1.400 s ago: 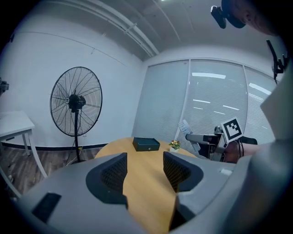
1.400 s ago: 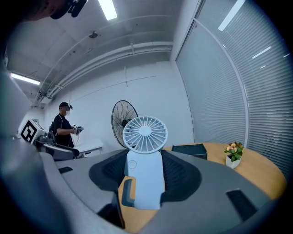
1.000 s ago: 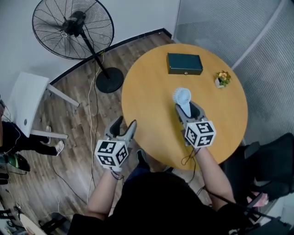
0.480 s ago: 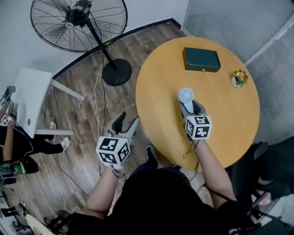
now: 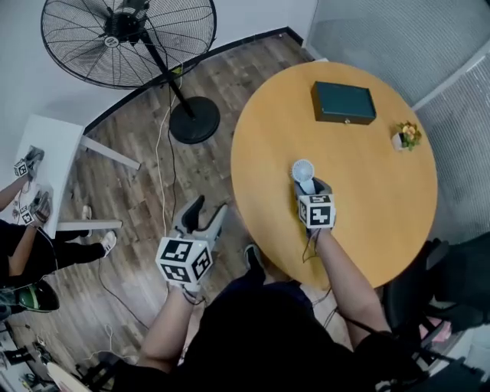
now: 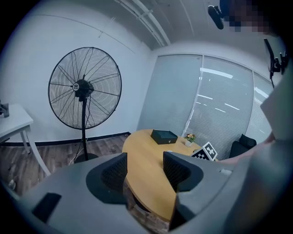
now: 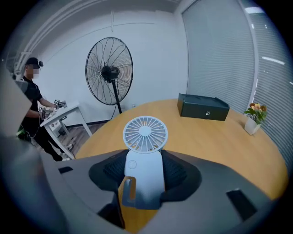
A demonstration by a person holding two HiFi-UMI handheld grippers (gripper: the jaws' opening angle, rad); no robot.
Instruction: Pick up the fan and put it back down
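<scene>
The right claw point(image 7: 144, 172) is clamped on the handle of the small white handheld fan point(image 7: 145, 135), which is over the round wooden bench point(image 5: 367, 184). The left claw point(image 6: 145, 171) hangs beside the bench edge, jaws apart and empty.

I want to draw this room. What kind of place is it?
Probably a small office meeting room: a round wooden table, grey window blinds, and a tall black pedestal fan.

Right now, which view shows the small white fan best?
The right gripper view: the small white fan fills the middle, with its handle clamped in the right claw. The head view shows it tiny, from above. The left gripper view doesn't show it clearly.
</scene>
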